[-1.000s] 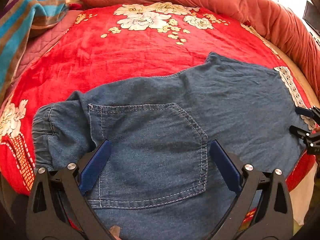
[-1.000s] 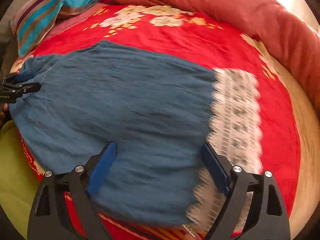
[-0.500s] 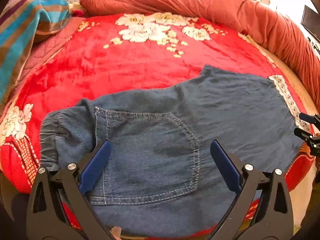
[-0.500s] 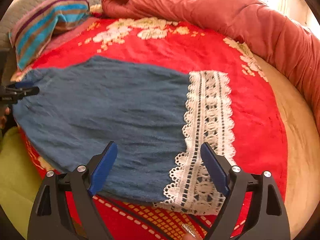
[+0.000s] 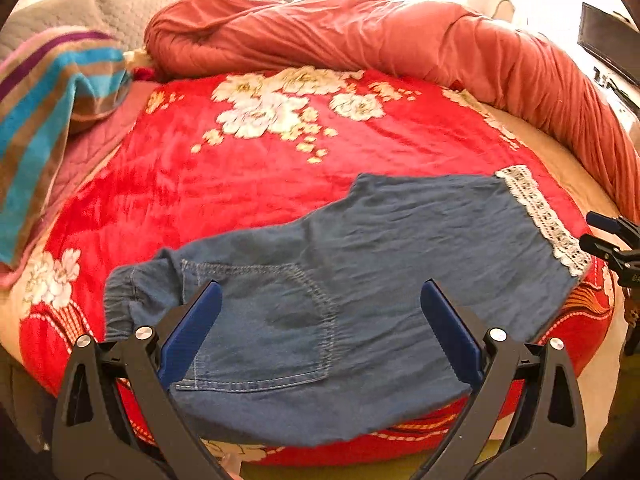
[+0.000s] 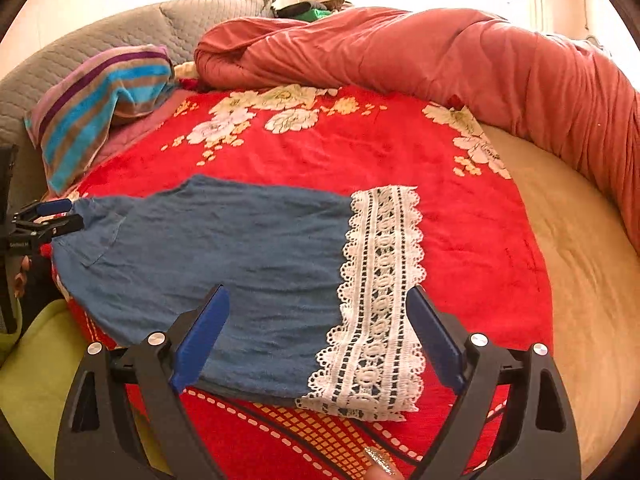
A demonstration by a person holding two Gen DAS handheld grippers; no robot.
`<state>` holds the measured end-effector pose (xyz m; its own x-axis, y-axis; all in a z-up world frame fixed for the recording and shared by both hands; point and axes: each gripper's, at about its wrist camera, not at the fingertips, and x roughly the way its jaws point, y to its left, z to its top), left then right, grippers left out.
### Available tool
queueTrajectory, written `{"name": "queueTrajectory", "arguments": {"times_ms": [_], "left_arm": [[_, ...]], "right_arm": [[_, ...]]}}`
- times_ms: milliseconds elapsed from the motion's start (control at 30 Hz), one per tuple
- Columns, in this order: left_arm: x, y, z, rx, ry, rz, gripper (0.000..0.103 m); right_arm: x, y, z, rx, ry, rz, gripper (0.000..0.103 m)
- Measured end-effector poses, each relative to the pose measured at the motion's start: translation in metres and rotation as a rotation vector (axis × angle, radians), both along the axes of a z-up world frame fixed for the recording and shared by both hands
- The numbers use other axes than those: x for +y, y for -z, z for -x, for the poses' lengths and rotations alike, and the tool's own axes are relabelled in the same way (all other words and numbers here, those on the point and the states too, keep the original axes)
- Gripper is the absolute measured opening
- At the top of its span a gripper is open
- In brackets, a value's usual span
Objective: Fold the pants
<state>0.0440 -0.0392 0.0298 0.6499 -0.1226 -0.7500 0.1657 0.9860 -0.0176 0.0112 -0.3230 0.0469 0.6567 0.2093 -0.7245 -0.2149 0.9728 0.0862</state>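
Lying flat on the red blanket (image 5: 248, 184), the pants (image 5: 360, 264) sit under both grippers' wide, empty jaws, the right's opening.

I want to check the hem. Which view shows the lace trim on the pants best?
The right wrist view: the lace trim lies close and its full width shows. The left wrist view shows it only as a narrow strip at the far right.

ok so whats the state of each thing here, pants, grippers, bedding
pants: flat on the blanket, folded in half lengthwise, pocket side up
lace hem: flat, at the right end
left gripper: open, above the pocket end, holding nothing
right gripper: jaws opening, nothing gripped, above the lace end
red floral blanket: spread out
red duvet: bunched at the far side
striped towel: crumpled, far left
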Motion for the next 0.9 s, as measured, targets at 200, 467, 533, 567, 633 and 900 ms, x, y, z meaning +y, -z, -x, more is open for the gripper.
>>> {"name": "queueTrajectory", "arguments": {"times_ms": [200, 467, 533, 567, 633, 900], "left_arm": [[-0.022, -0.010, 0.002, -0.021, 0.051, -0.025, 0.093], [-0.053, -0.016, -0.007, -0.012, 0.114, -0.044, 0.093], [-0.062, -0.017, -0.011, -0.013, 0.131, -0.051, 0.093], [-0.066, -0.018, -0.013, -0.013, 0.138, -0.054, 0.093], [-0.076, -0.018, -0.018, -0.012, 0.153, -0.059, 0.093], [-0.117, -0.015, -0.041, 0.000, 0.229, -0.094, 0.093]], "right_arm": [[-0.008, -0.005, 0.002, -0.023, 0.016, -0.023, 0.089], [-0.021, -0.008, 0.004, -0.040, 0.037, -0.052, 0.089], [-0.025, -0.007, 0.005, -0.040, 0.046, -0.058, 0.089], [-0.027, -0.006, 0.005, -0.039, 0.049, -0.062, 0.089], [-0.030, -0.005, 0.005, -0.037, 0.054, -0.069, 0.089], [-0.040, 0.007, 0.007, -0.014, 0.076, -0.090, 0.089]]}}
